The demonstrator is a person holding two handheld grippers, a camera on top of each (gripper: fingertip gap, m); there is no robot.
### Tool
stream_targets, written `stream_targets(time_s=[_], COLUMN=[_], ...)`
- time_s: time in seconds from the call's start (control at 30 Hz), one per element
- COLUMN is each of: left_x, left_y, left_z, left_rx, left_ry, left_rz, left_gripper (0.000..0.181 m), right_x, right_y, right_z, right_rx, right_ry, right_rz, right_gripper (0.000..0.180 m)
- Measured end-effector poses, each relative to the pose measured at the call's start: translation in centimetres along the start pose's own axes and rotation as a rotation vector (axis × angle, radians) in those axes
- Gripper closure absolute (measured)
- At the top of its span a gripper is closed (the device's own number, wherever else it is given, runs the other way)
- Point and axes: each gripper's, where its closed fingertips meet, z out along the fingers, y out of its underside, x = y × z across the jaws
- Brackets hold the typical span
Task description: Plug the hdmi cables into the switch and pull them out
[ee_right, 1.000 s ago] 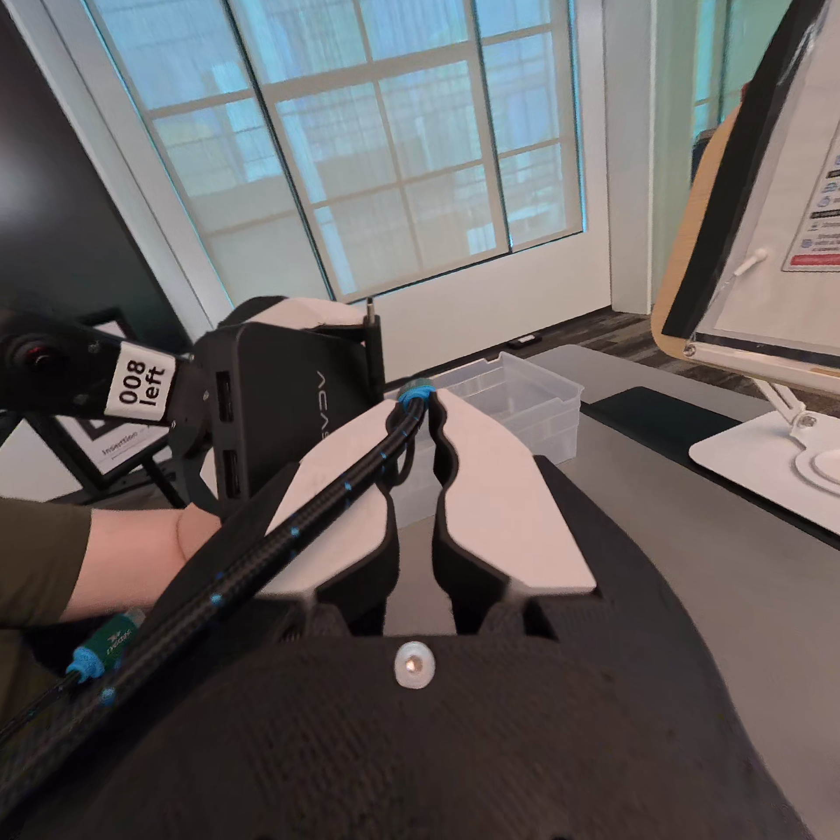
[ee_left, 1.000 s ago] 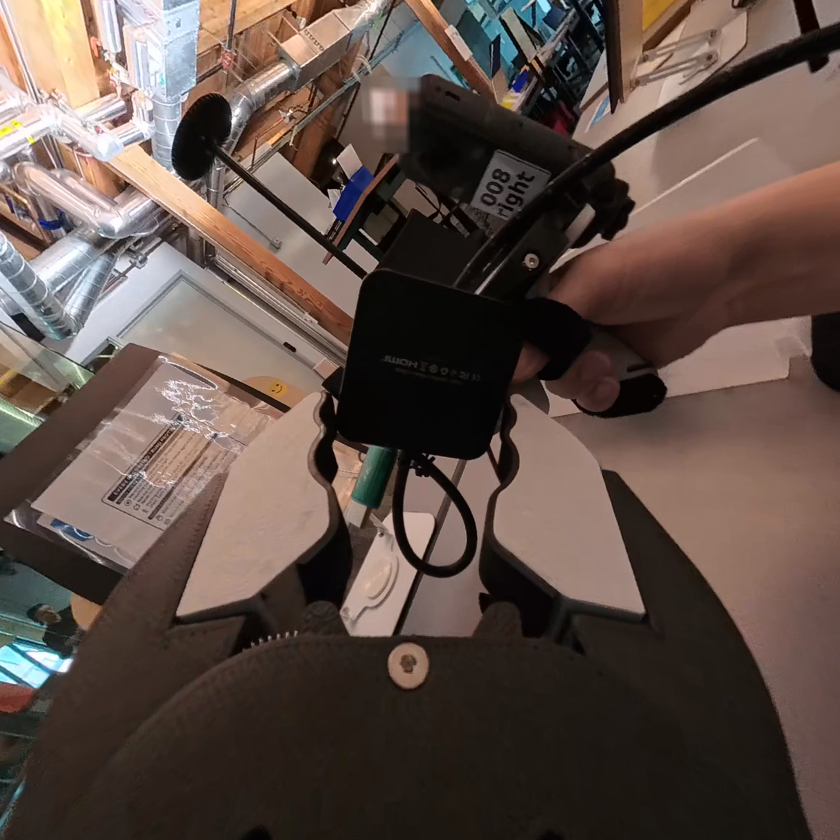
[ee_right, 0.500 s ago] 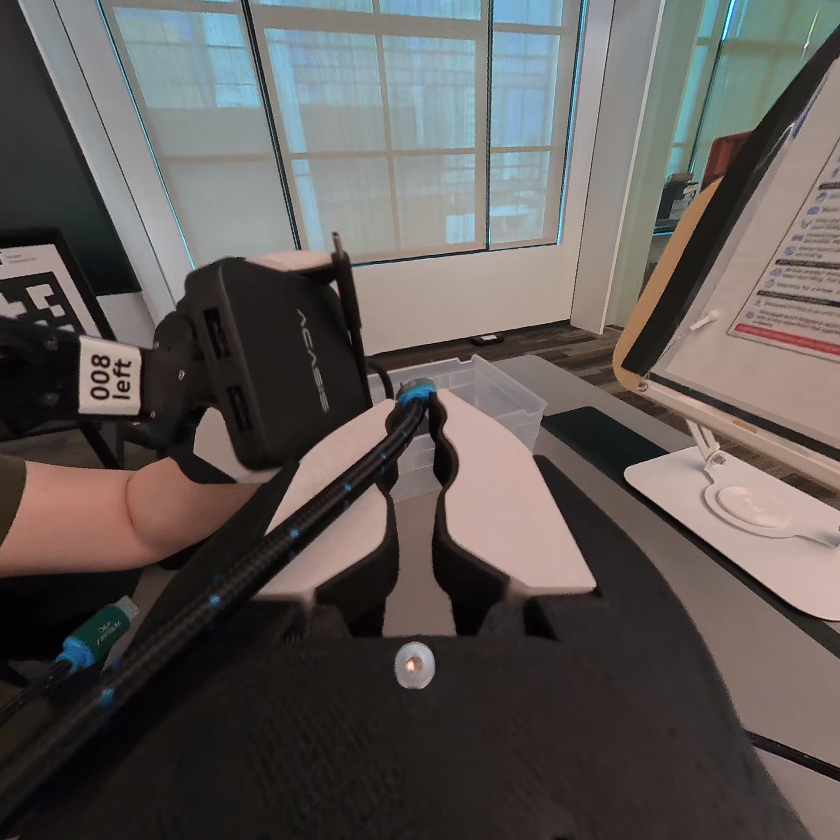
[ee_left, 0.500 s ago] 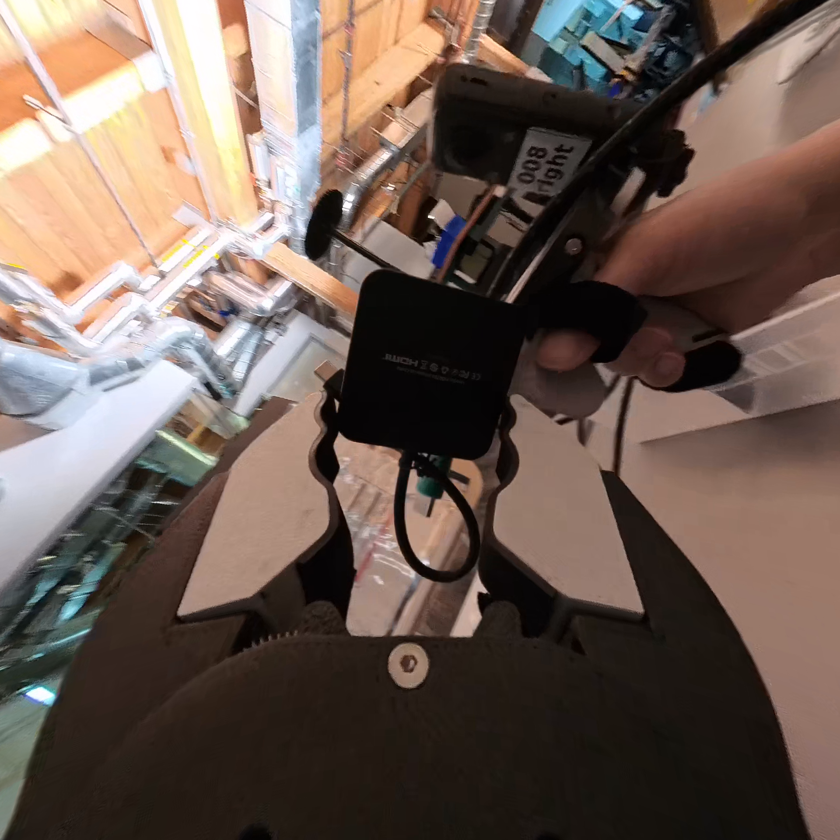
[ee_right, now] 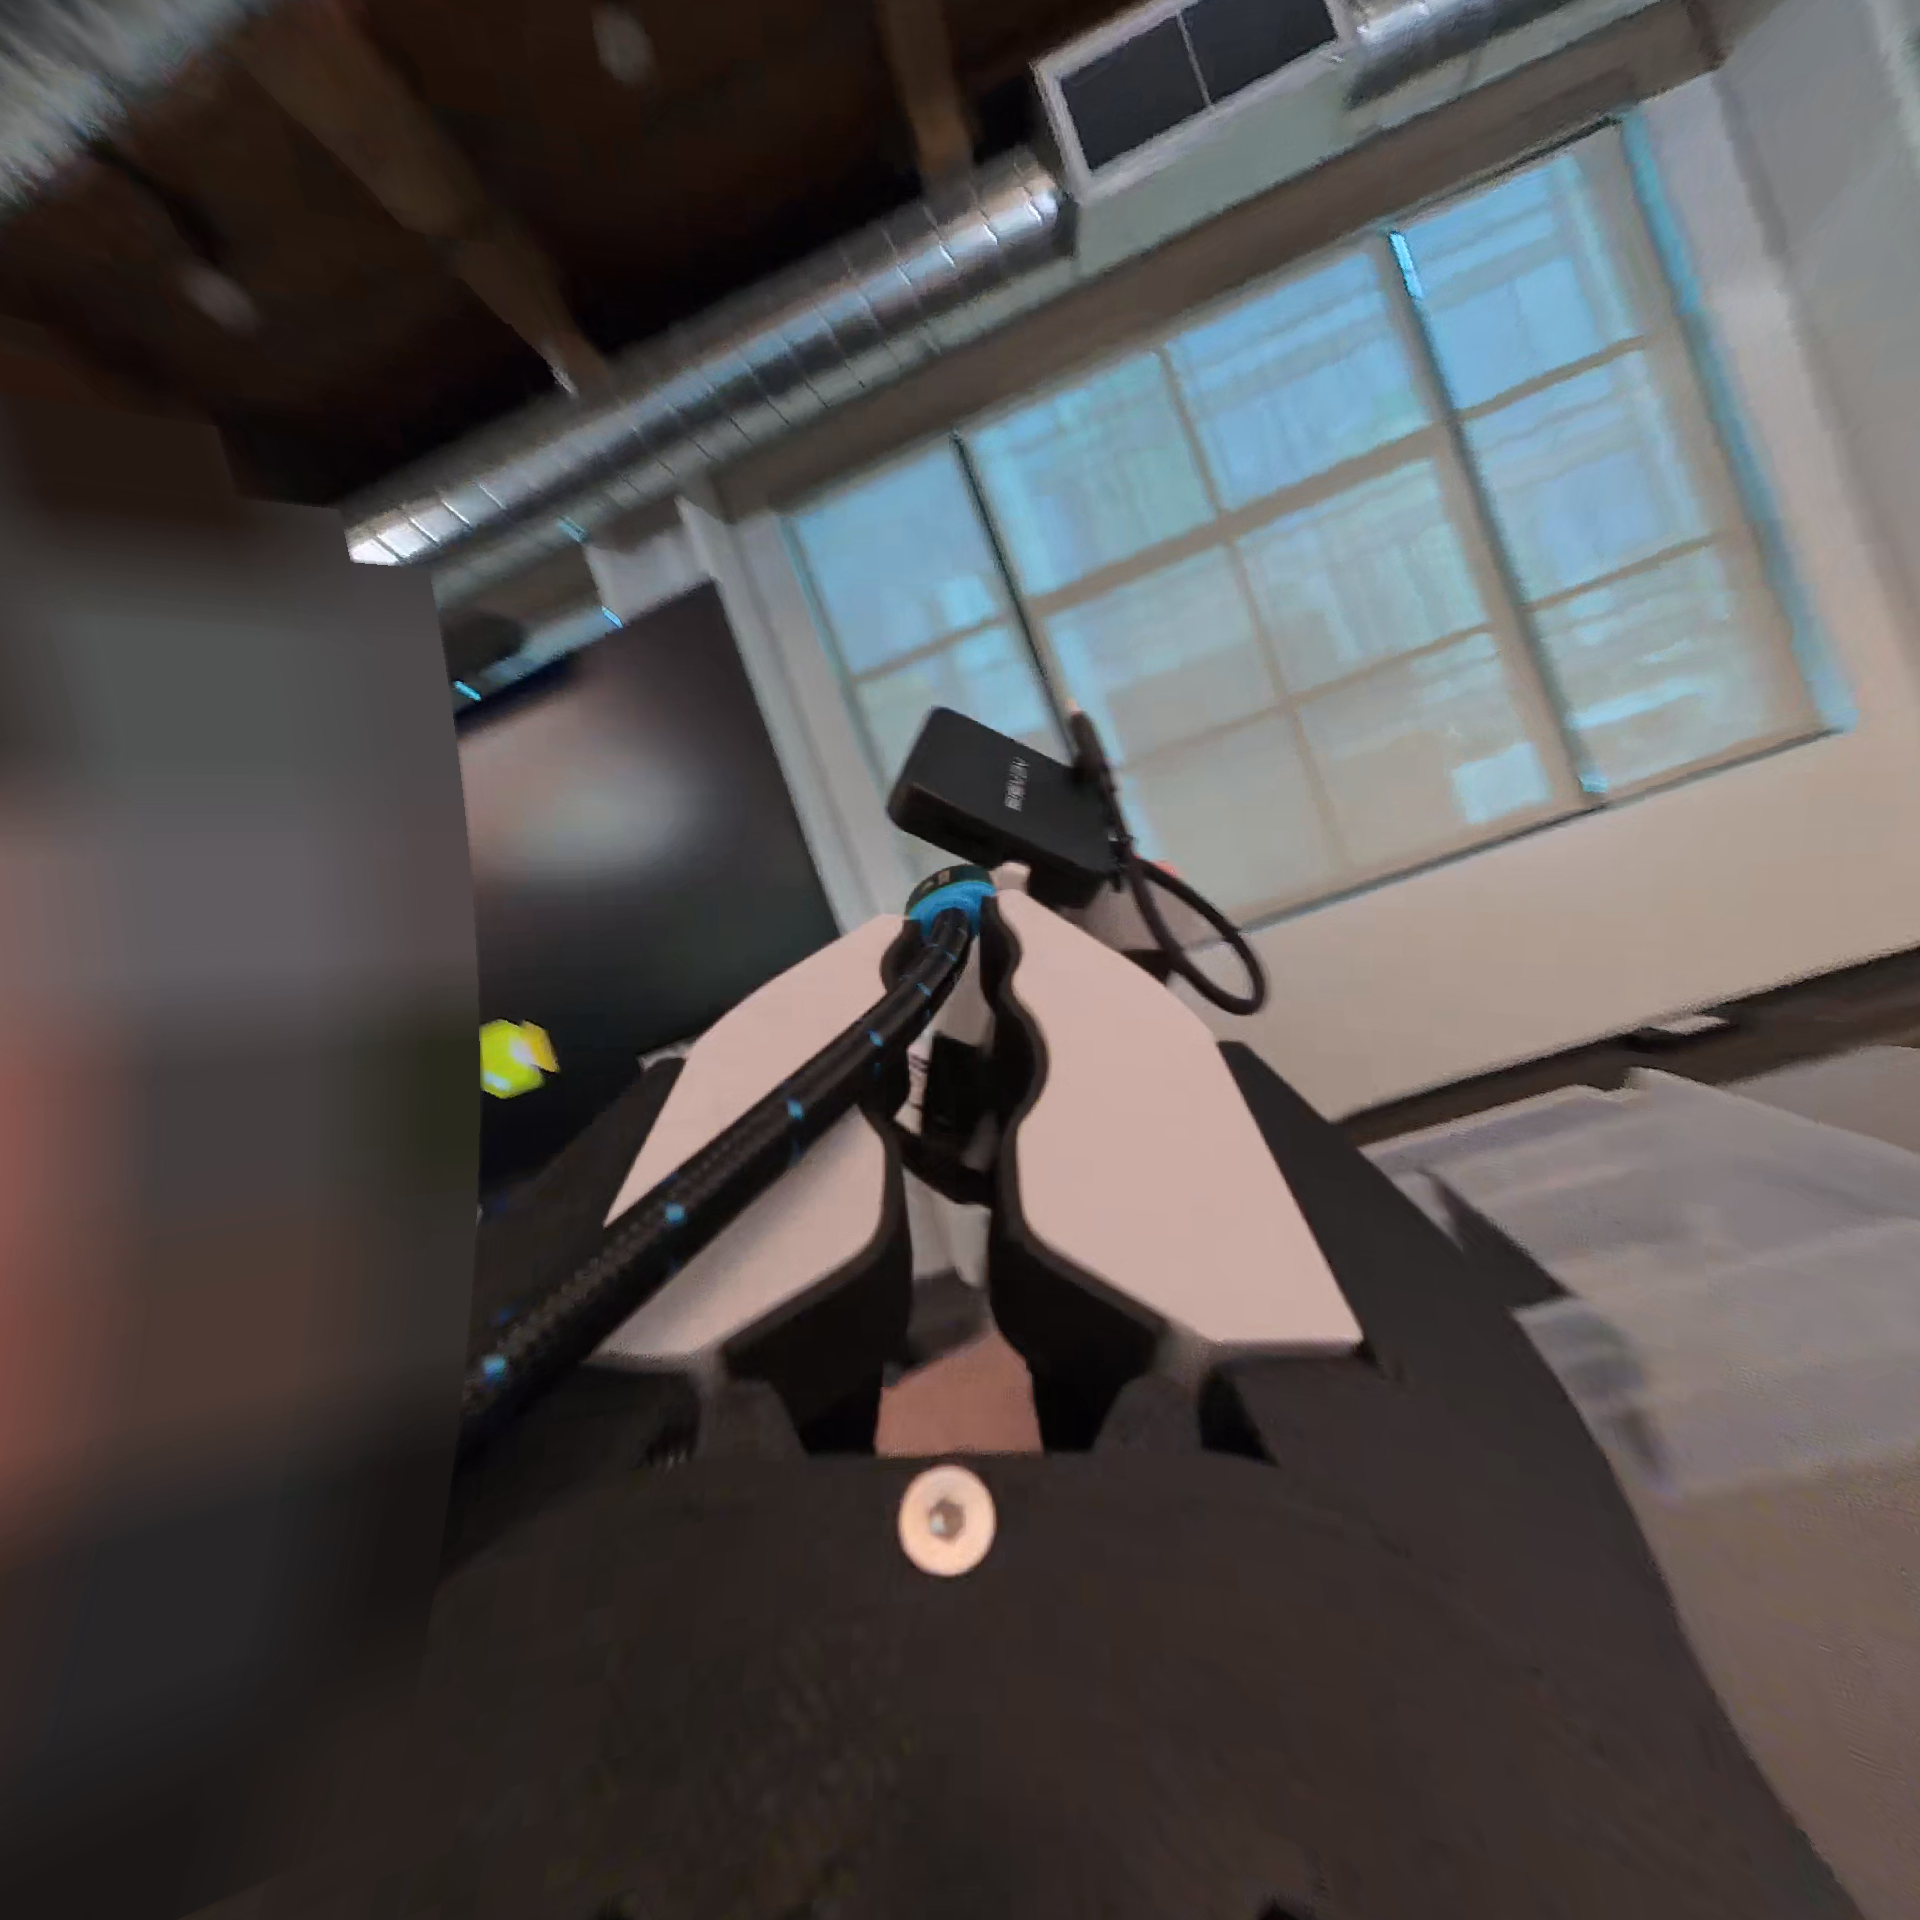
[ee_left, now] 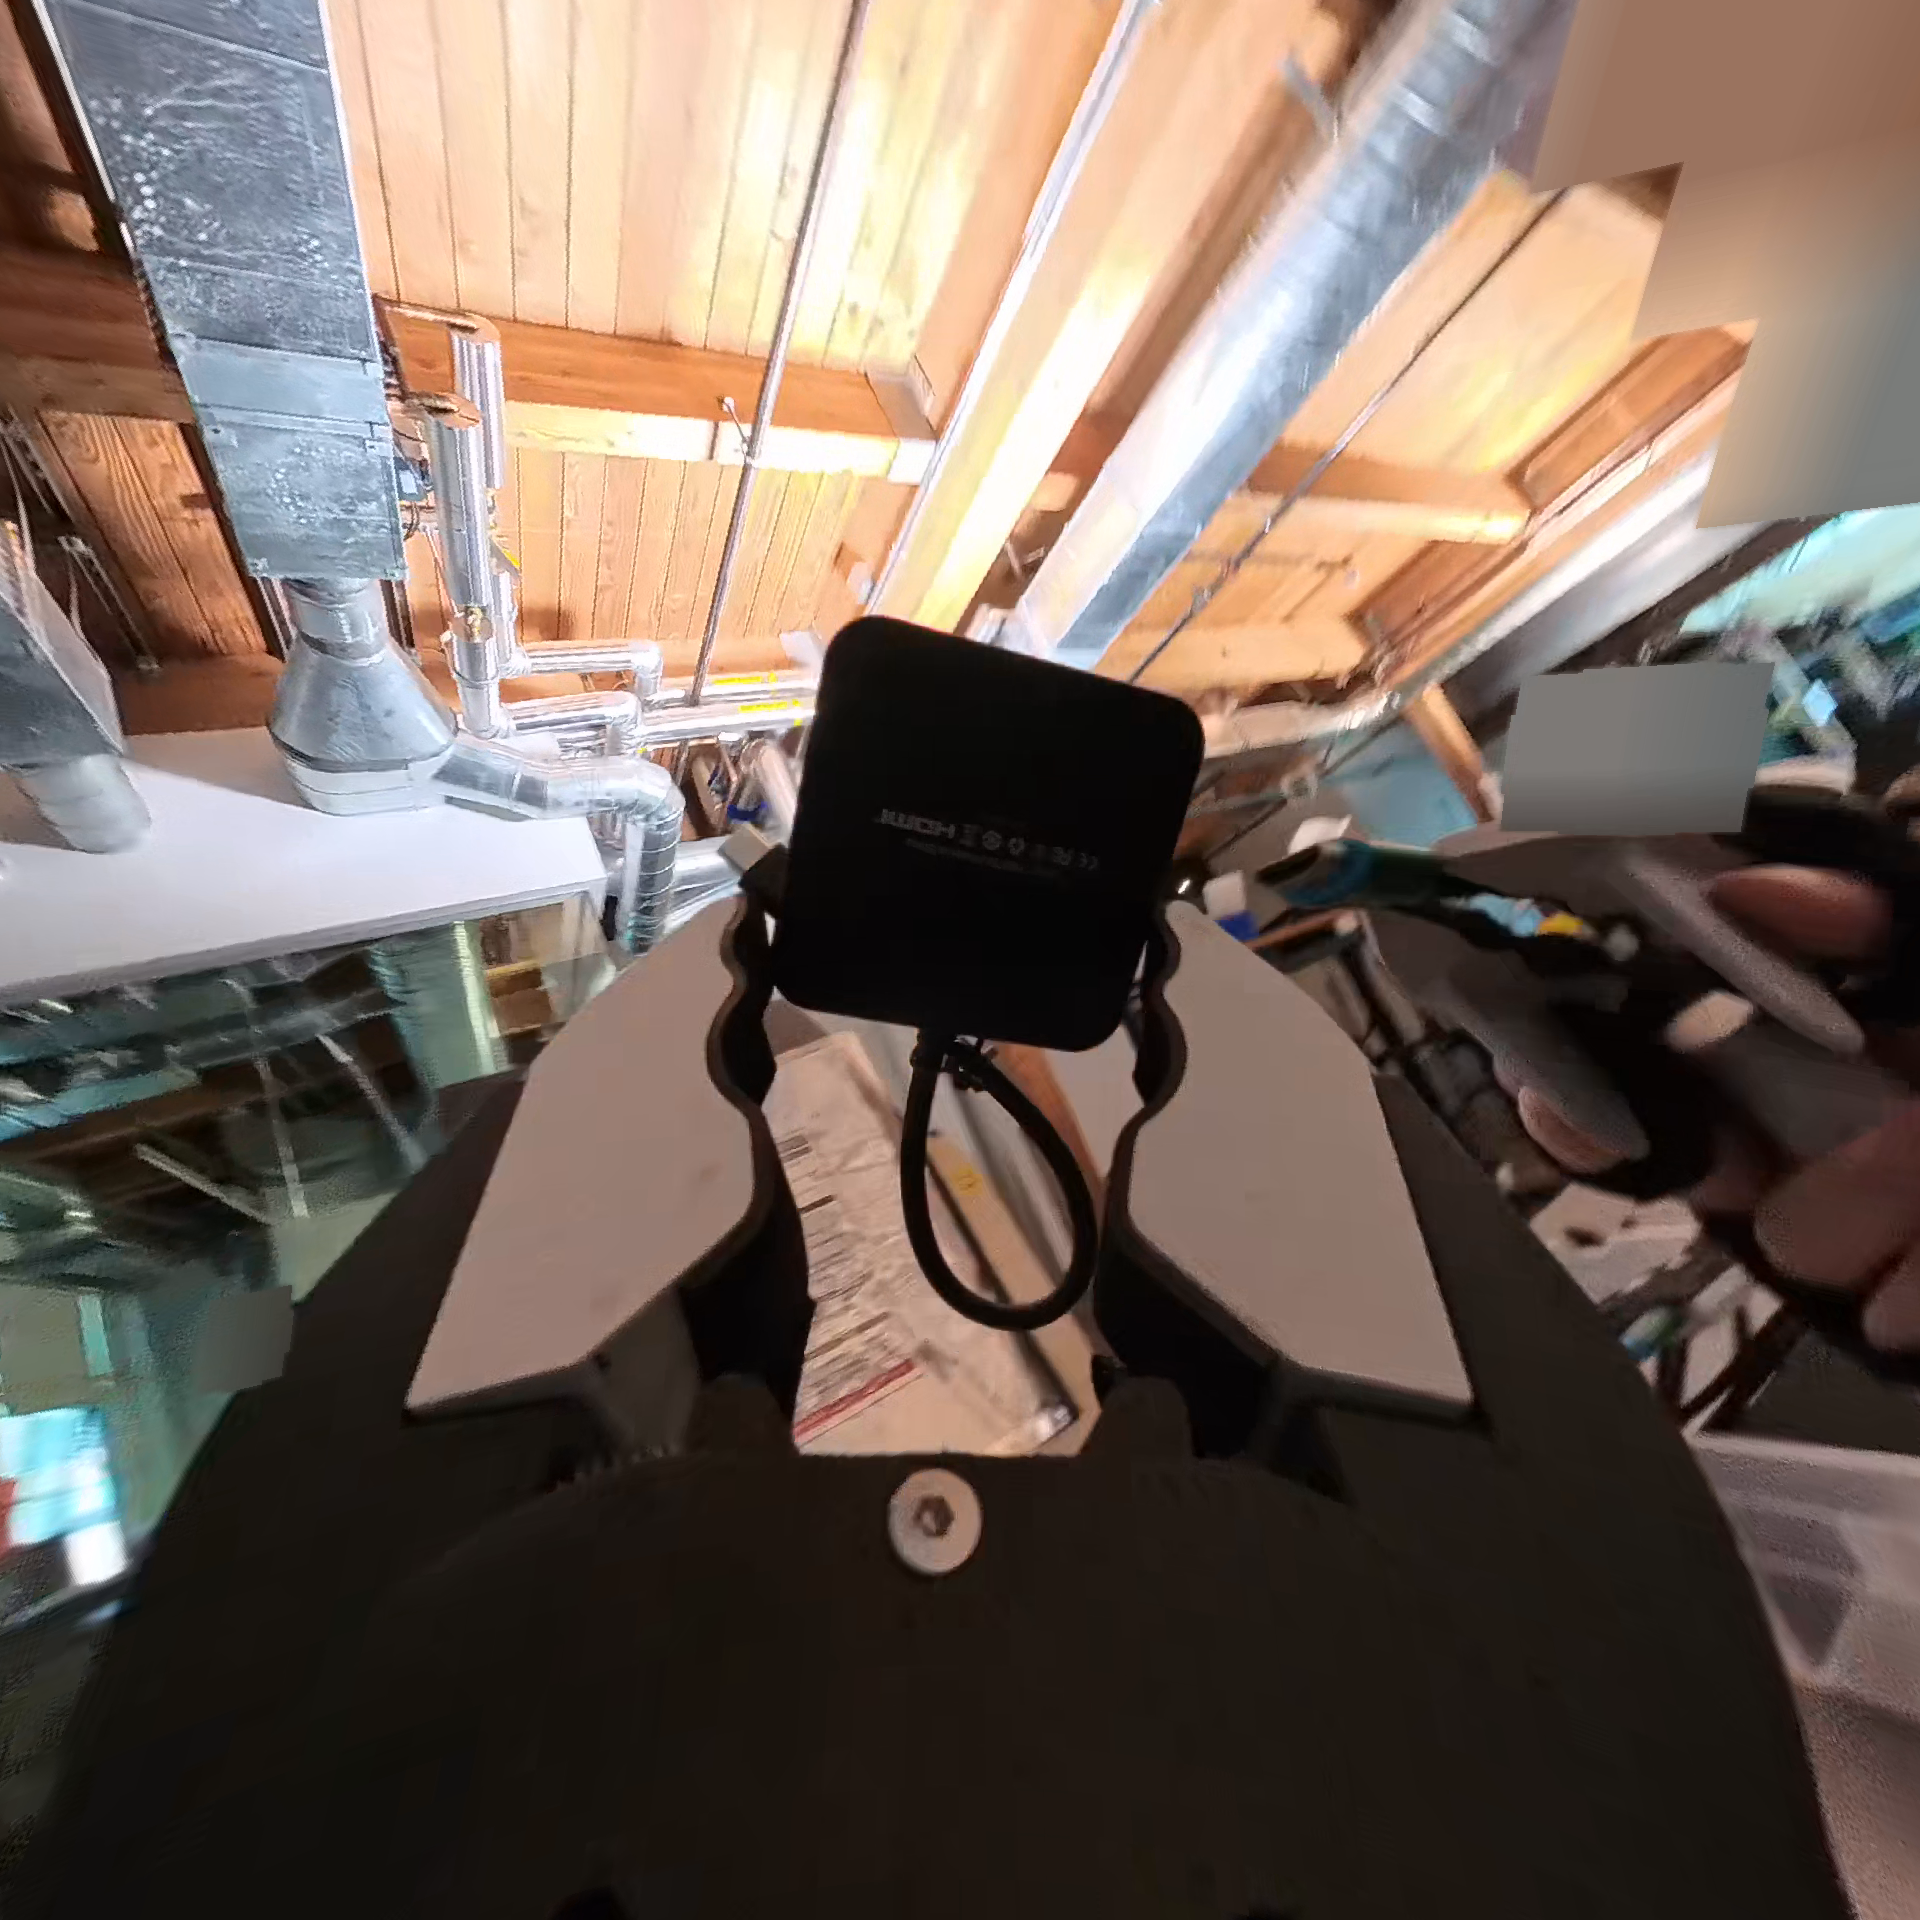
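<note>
My left gripper [ee_left: 951,935] is shut on the black square HDMI switch [ee_left: 987,831] and holds it up toward the ceiling. A short black cable loop [ee_left: 997,1205] hangs from the switch between the fingers. My right gripper [ee_right: 977,914] is shut on a black braided HDMI cable [ee_right: 790,1112] with blue flecks, just behind its blue-collared plug [ee_right: 945,899]. In the right wrist view the switch [ee_right: 1003,795] sits just above and beyond the plug, apart from it. In the left wrist view the plug [ee_left: 1320,878] and the right gripper, held by a hand [ee_left: 1787,1081], are at the right.
Wooden ceiling beams and silver ducts [ee_left: 332,675] fill the left wrist view. A large window [ee_right: 1351,623], a dark screen [ee_right: 623,831] and a grey table surface [ee_right: 1662,1226] show in the right wrist view. Both views are motion-blurred.
Both grippers have tilted upward. The switch and the cable plug have moved apart: the right gripper now sits farther right of the switch, with the plug free of it.
</note>
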Motion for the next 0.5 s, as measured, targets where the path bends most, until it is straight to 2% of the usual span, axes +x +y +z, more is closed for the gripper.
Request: stream_targets(time_s=[0.1,0.17,0.3,0.5], left_x=[-0.5,-0.6,0.5,1.5], left_y=[-1.1,-1.4,-1.5,-1.8], left_z=[-0.3,-0.4,-0.5,-0.6], left_rx=[0.076,0.099,0.119,0.134], left_ry=[-0.001,-0.013,0.007,0.022], left_rz=[-0.092,-0.057,0.034,0.108], left_gripper=[0.112,0.112,0.112,0.112], right_x=[-1.2,-1.4,-1.3,-1.3], right_y=[-0.1,0.4,1.7,1.3], right_z=[0.4,0.7,1.3,0.9], right_rx=[0.068,0.076,0.025,0.063], right_ry=[-0.087,-0.104,-0.097,-0.155], right_rz=[0.107,0.126,0.026,0.100], right_gripper=[0.169,0.169,0.169,0.170])
